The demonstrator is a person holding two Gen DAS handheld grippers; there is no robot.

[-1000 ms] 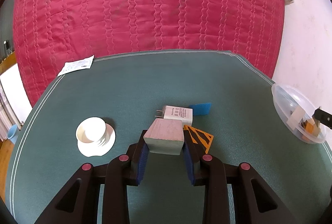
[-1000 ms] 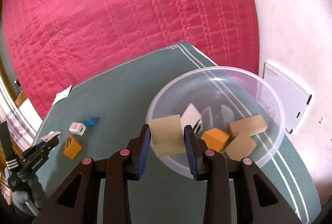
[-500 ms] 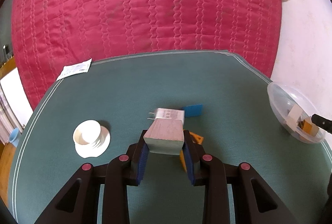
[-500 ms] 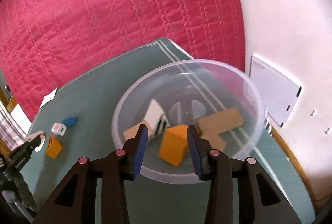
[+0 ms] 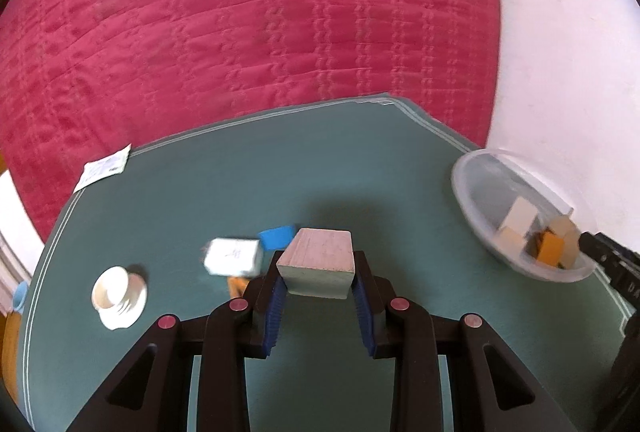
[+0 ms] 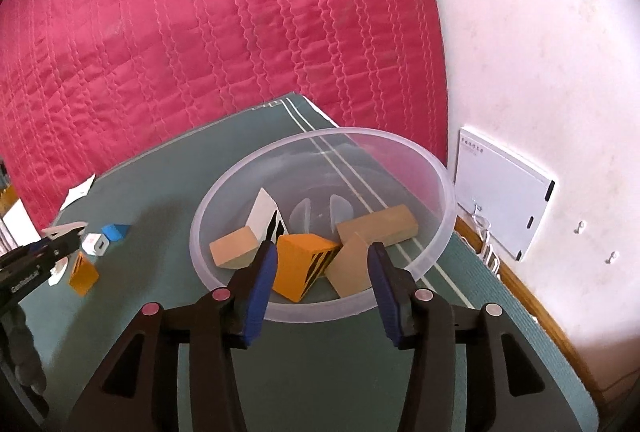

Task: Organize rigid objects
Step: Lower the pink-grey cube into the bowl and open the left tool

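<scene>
A: Your left hand-held gripper is clamped on a pale wooden block. The block lies flat across the pads, its long axis running left to right in the frame, one broad face up and a long side facing the camera. It sits at lower centre of the left wrist view, raised above the green table.

B: And your right hand-held gripper?

A: Its jaws stand apart and have just been opening, and the pads press on nothing. They hang over the near rim of the clear plastic bowl, at centre of the right wrist view. Between them, lower down inside the bowl, you see an orange block with black stripes, tilted on an edge with a corner pointing toward the camera.

B: What else is in the bowl?

A: A tan block to the left, a white wedge with black stripes leaning behind it, a long tan block with its long axis running left to right at the back, and another tan piece at lower right.

B: And on the table?

A: In the left wrist view, a white charger, blurred, and a blue piece lie just left of your held block, with a white cup on a saucer at lower left.
</scene>
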